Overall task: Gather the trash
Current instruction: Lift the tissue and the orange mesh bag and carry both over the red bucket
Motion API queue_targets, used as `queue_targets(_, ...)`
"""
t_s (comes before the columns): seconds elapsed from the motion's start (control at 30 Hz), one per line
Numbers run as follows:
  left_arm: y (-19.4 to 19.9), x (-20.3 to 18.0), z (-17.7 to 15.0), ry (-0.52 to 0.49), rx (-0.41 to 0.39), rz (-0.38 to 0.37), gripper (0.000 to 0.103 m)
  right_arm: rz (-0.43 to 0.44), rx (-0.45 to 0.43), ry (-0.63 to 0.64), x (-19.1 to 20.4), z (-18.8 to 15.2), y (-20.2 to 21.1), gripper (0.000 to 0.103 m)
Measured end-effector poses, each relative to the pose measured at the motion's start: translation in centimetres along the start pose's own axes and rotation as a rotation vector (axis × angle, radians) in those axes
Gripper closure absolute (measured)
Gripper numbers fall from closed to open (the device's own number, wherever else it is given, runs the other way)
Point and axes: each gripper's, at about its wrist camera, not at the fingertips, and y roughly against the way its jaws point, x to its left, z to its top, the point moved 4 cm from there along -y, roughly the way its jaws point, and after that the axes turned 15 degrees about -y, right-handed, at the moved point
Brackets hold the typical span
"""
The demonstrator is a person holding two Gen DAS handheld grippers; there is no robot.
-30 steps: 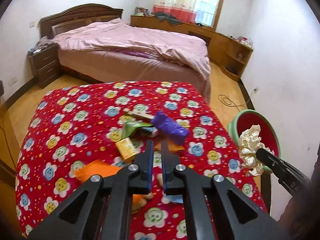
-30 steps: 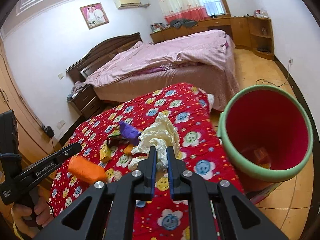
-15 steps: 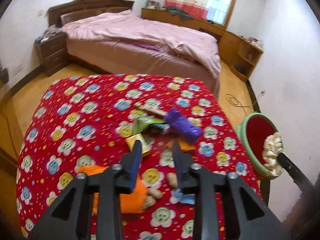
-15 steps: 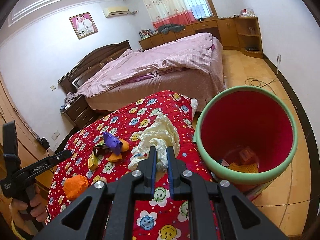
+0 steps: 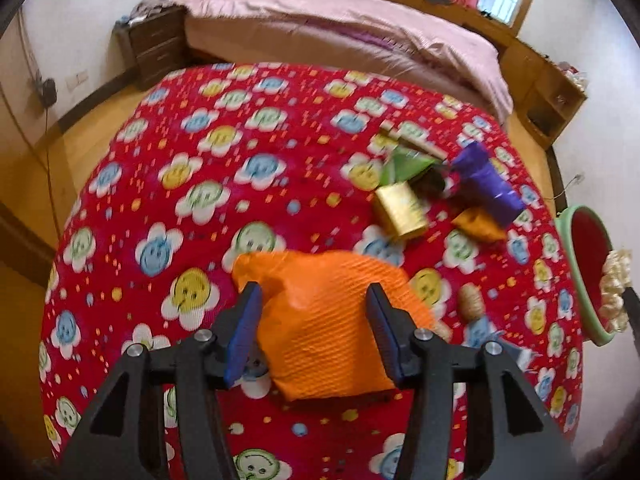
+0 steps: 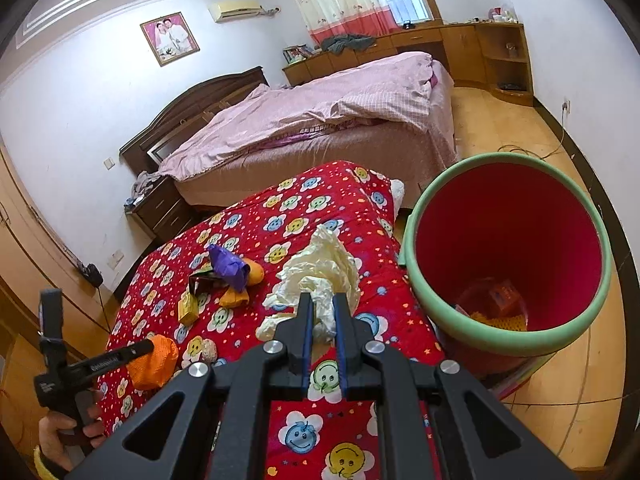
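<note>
Straddling the orange bag [image 5: 320,320] on the red flowered surface [image 5: 200,184], the left hand-held gripper [image 5: 314,336] has just been opening; its pads flank the bag without pressing, so it is released. Next it likely needs to clench and lift. The right hand-held gripper [image 6: 322,320] is clenched on a wad of cream paper [image 6: 320,272] beside the red bin [image 6: 460,320]; release over the bin looks due. Only the right view shows trash already lying in the bin's bottom, and the person's hand [image 6: 60,432].
</note>
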Motion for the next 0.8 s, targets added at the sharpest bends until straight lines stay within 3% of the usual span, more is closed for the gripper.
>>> queue_targets(0.13,-1.1,0.4,-0.9,0.051,0.032,-0.041,0.049,-0.002,0.006,0.009,0.2,-0.2,-0.1,0.091)
queue_targets(0.23,-1.0,0.4,-1.1,0.067,0.012,-0.062,0.049,-0.003,0.009,0.009,0.2,-0.2,-0.3,0.091)
queue_targets(0.27,-1.0,0.3,-1.1,0.063,0.007,-0.069,0.053,-0.003,0.007,0.009,0.2,-0.2,-0.2,0.091)
queue_targets(0.4,-0.6,-0.3,-1.1,0.057,-0.015,-0.124,0.086,-0.011,0.011,0.01,0.1,-0.2,-0.4,0.091)
queue_targets(0.5,-0.3,-0.7,-0.4,0.056,-0.035,-0.159,0.093,-0.019,0.01,0.013,0.1,-0.3,-0.3,0.091)
queue_targets(0.8,3.5,-2.4,2.1,0.008,-0.148,-0.196,0.096,-0.03,-0.021,0.004,-0.5,0.3,0.8,0.091)
